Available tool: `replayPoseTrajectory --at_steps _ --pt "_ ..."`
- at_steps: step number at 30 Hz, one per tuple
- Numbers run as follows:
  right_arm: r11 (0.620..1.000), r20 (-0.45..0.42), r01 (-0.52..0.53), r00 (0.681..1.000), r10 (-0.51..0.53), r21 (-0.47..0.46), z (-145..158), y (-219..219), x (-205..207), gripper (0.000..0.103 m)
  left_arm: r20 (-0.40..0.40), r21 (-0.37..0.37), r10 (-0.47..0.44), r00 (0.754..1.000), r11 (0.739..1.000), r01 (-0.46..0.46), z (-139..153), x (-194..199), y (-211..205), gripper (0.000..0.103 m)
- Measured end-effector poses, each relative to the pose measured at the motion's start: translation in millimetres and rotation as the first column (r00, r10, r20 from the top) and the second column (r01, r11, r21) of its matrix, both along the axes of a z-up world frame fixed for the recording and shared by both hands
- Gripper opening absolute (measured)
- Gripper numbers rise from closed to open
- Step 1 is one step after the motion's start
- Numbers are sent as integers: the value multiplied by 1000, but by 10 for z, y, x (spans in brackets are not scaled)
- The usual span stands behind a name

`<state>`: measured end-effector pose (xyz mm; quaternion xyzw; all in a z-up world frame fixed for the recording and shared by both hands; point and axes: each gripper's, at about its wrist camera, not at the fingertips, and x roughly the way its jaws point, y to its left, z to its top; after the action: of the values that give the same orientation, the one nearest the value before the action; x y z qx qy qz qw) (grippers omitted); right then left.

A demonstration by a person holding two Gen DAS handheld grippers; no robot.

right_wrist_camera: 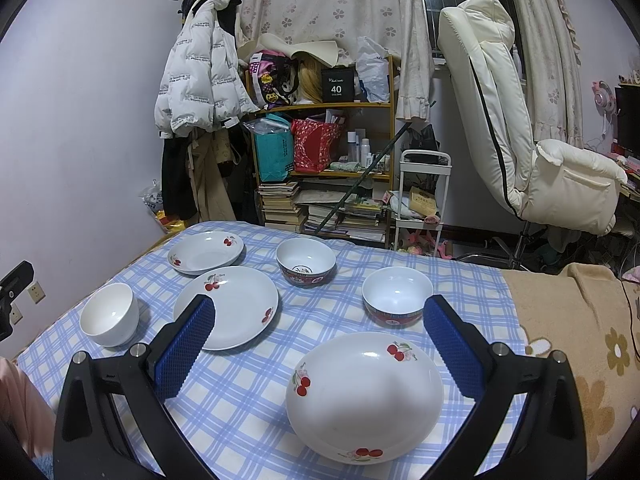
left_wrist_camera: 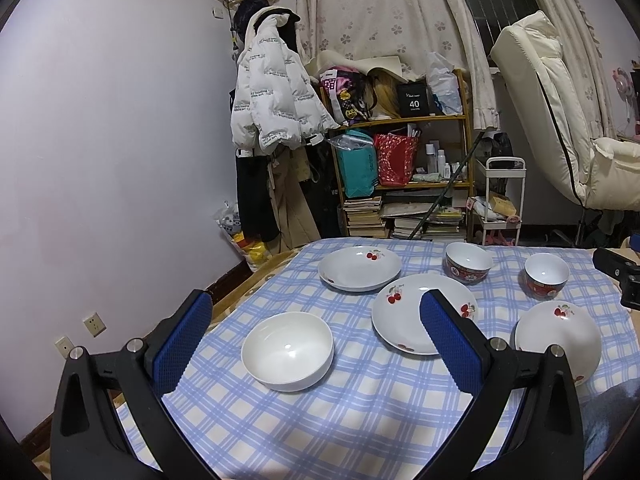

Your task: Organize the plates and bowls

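On the blue checked tablecloth (left_wrist_camera: 280,420) lie three white cherry-print plates and three bowls. In the left wrist view my left gripper (left_wrist_camera: 316,304) is open above a plain white bowl (left_wrist_camera: 287,350), with a cherry plate (left_wrist_camera: 404,312) partly behind its right finger. Farther back are another cherry plate (left_wrist_camera: 359,267) and two red-patterned bowls (left_wrist_camera: 469,262) (left_wrist_camera: 546,275). In the right wrist view my right gripper (right_wrist_camera: 320,308) is open over the nearest cherry plate (right_wrist_camera: 364,396); the red-patterned bowl (right_wrist_camera: 397,296) lies just beyond it. The other red-patterned bowl (right_wrist_camera: 306,261), the middle plate (right_wrist_camera: 232,306) and the white bowl (right_wrist_camera: 109,314) lie to the left.
The table stands against a pale wall (left_wrist_camera: 100,160) on the left. Behind it are a cluttered wooden shelf (right_wrist_camera: 324,160), a hanging white jacket (right_wrist_camera: 200,76), a small white cart (right_wrist_camera: 420,200) and a cream recliner chair (right_wrist_camera: 520,140). A beige flowered blanket (right_wrist_camera: 580,340) covers the right side.
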<state>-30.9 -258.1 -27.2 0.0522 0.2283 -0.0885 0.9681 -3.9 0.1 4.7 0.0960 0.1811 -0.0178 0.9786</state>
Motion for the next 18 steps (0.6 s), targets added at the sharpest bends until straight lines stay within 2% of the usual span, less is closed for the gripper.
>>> replayPoseTrajectory --at_steps 18 --pt "1000 -1 0 1000 0 0 -1 1 2 103 0 1 3 1000 1000 -3 -16 -1 1 102"
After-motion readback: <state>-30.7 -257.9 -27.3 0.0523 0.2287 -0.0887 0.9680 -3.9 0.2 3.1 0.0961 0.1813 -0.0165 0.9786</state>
